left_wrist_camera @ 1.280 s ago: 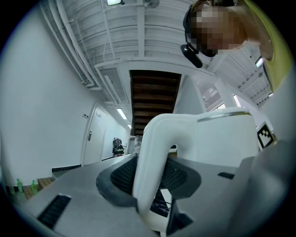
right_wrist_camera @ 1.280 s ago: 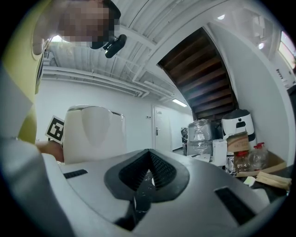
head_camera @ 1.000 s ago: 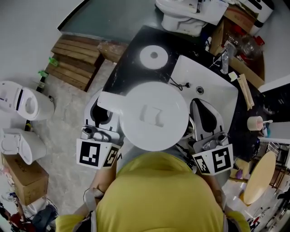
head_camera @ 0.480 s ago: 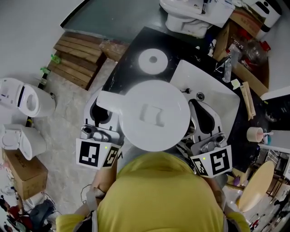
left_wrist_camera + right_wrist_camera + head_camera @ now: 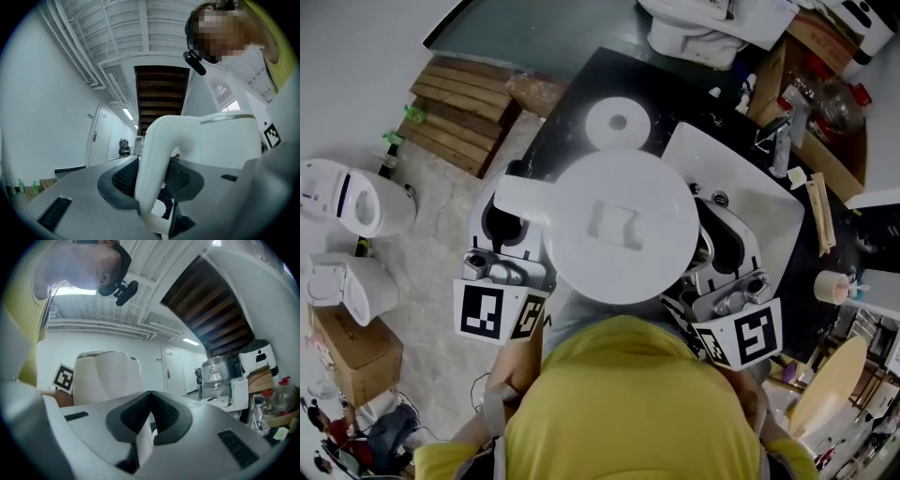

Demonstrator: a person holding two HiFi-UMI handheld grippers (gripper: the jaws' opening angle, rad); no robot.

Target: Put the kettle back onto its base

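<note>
Firmly, the left gripper's (image 5: 151, 180) ribbed dark pads clamp the smooth, curved white handle (image 5: 157, 150) of the kettle (image 5: 619, 225). Its round, glossy body hangs just right of those jaws, lid down, contents hidden. Beyond the jaws, the flat round base (image 5: 617, 123) lies bare on the black counter (image 5: 567, 117). The right gripper's (image 5: 149, 423) jaws pinch a thin white strip (image 5: 144, 444), with the kettle to their left.

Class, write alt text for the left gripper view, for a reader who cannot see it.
The left gripper clamps the curved white handle of a white kettle, whose body fills the right. Behind runs a white corridor under a dark stair underside; a person in yellow leans overhead.
</note>
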